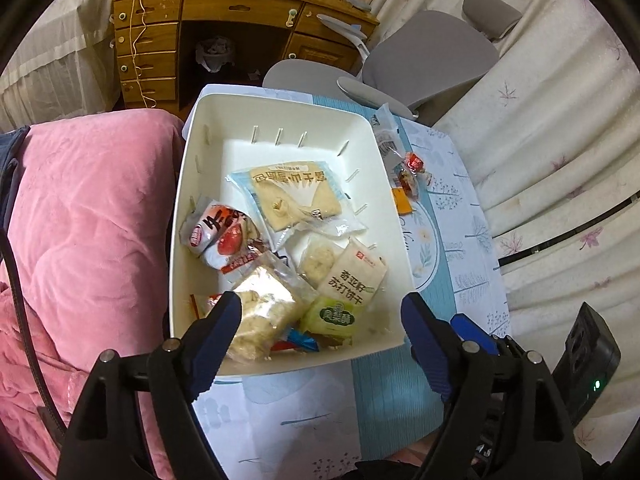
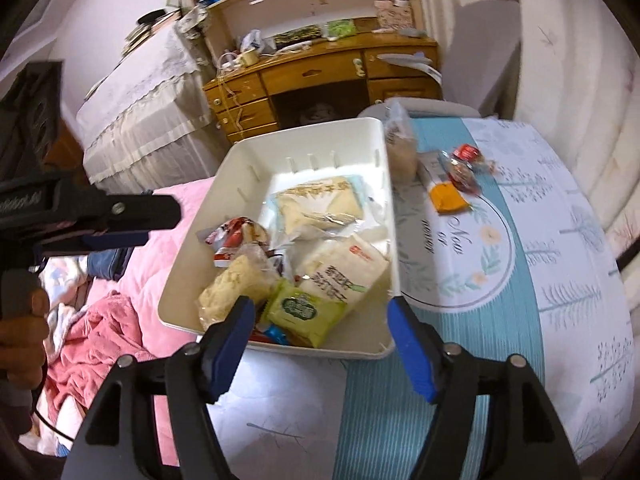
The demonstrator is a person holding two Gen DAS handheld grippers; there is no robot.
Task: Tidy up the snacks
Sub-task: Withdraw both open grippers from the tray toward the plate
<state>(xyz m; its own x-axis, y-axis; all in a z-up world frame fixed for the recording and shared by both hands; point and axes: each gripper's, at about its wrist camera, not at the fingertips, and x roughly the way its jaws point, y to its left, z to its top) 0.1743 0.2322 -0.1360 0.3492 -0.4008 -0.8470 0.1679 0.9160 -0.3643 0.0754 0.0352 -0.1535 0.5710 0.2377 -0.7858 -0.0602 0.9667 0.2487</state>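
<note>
Holding both tools over the near end of the bin, you have your left gripper (image 1: 322, 312) with its blue-padded jaws spread wide and nothing pinched between them; a clear bag of pale crackers (image 1: 260, 316) lies just beyond the left pad. Your right gripper (image 2: 320, 318) is likewise parted and empty, its pads framing the near rim of the white bin (image 2: 192, 280). In the right wrist view your left gripper also shows at the far left edge, with your hand (image 2: 20, 320) wrapped around its handle. Inside the bin, nearest you, sit a green snack pack (image 1: 334, 316) and a small blue-and-red wrapper (image 1: 300, 340); just behind them a white soda-cracker pack (image 1: 354, 276) leans to the right, a red-and-white packet (image 1: 220, 240) rests against the left wall, and a large cream biscuit pack (image 1: 294, 194) lies flat toward the far end, where the bin floor is bare. The bin rests on a table with a blue and white patterned cloth (image 2: 520, 280). To the right of the bin, on the cloth, lie a red-wrapped candy (image 2: 466, 154), an orange packet (image 2: 446, 198) and a clear bag (image 2: 400, 144) propped against the bin's far right corner. A pink blanket (image 1: 88, 220) lies to the left of the table, and a wooden desk (image 1: 240, 20) and a grey chair (image 1: 432, 52) stand beyond it.
</note>
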